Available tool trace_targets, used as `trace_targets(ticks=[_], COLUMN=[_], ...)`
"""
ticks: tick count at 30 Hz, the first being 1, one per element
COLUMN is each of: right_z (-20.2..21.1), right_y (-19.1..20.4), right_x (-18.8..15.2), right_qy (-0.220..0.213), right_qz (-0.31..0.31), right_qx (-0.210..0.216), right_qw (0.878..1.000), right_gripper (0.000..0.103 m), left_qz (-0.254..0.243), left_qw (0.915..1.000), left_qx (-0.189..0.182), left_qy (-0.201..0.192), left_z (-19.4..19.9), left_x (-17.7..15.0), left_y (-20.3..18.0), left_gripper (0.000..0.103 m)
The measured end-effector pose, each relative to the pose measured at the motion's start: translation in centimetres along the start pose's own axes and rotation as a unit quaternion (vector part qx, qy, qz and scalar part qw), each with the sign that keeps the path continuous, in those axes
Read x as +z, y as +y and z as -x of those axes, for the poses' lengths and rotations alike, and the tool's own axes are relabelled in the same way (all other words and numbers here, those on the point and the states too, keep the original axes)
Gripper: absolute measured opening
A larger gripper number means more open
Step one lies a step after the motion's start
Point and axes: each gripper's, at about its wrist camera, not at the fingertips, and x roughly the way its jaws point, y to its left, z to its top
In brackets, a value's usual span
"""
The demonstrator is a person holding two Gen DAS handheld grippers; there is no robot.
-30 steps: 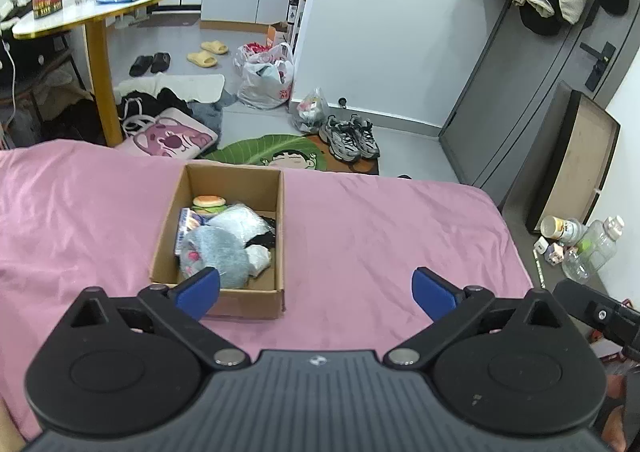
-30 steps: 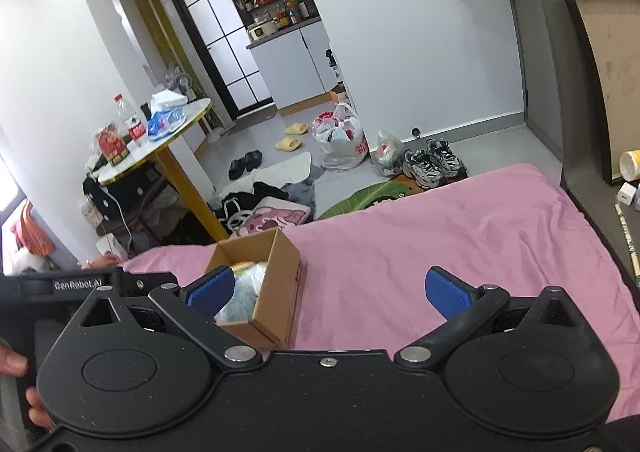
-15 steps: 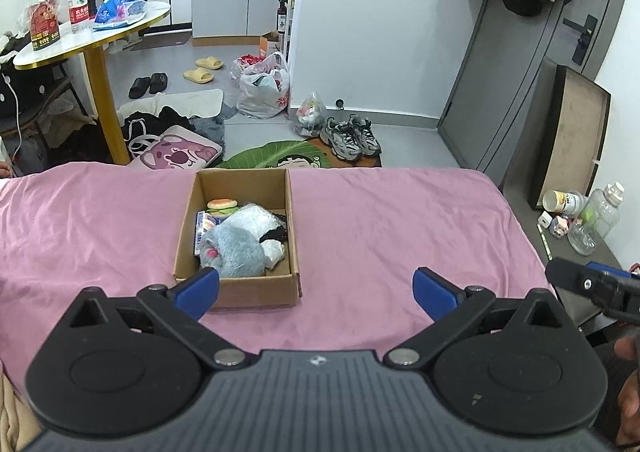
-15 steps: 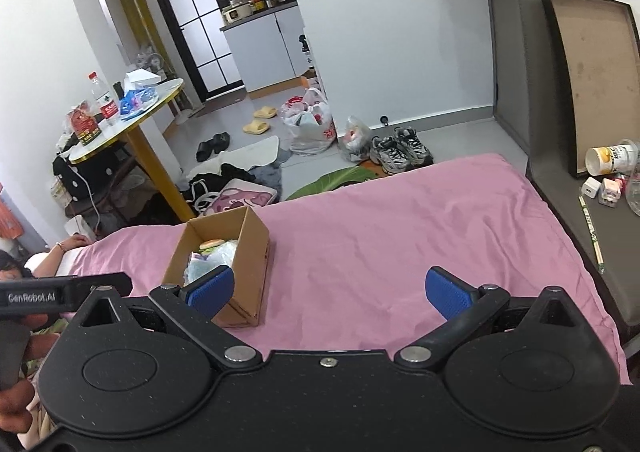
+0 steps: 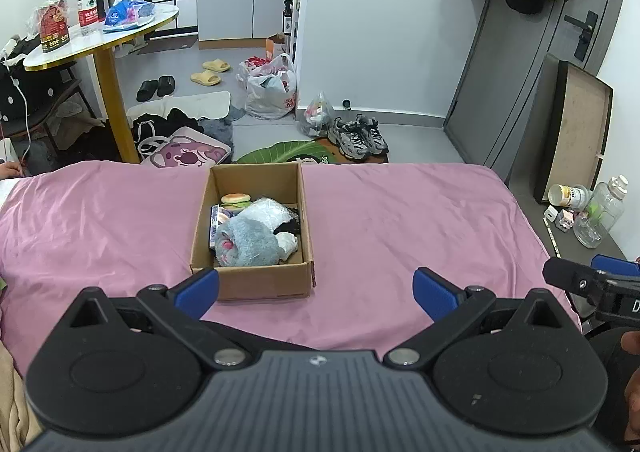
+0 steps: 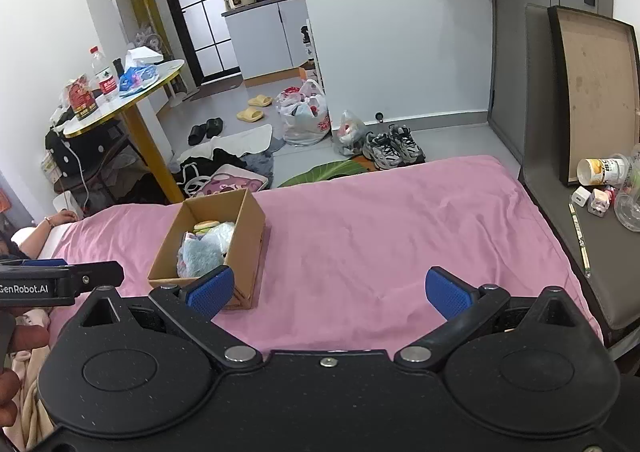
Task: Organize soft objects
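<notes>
The bed [image 5: 400, 220] carries the box [image 5: 252, 284] near its far edge, with the plush [image 5: 250, 242] and other soft things piled inside. Both the left gripper [image 5: 316, 288] and right gripper [image 6: 328, 290] hang wide and empty above the near edge. The risk is that a careless reach nudges the light box on the soft sheet and tips it over the far edge.

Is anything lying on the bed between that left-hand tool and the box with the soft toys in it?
Nothing visible. Only bare pink sheet lies between the open left tool and the cardboard box, whose top is open.
</notes>
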Motion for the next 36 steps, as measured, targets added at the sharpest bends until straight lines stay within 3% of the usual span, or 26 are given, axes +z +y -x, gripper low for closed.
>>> trace_targets(ticks=[36], right_z=[1.0], right_y=[1.9], right_x=[-0.4], right_qy=[0.007], right_qz=[0.028], right_qx=[0.010], right_qw=[1.000], right_gripper=[0.103], left_qz=[0.002], left_qw=[0.9999], left_qx=[-0.008], left_qy=[-0.013], left_z=[1.6], left_x=[-1.1], left_y=[0.9], left_gripper=[0.102])
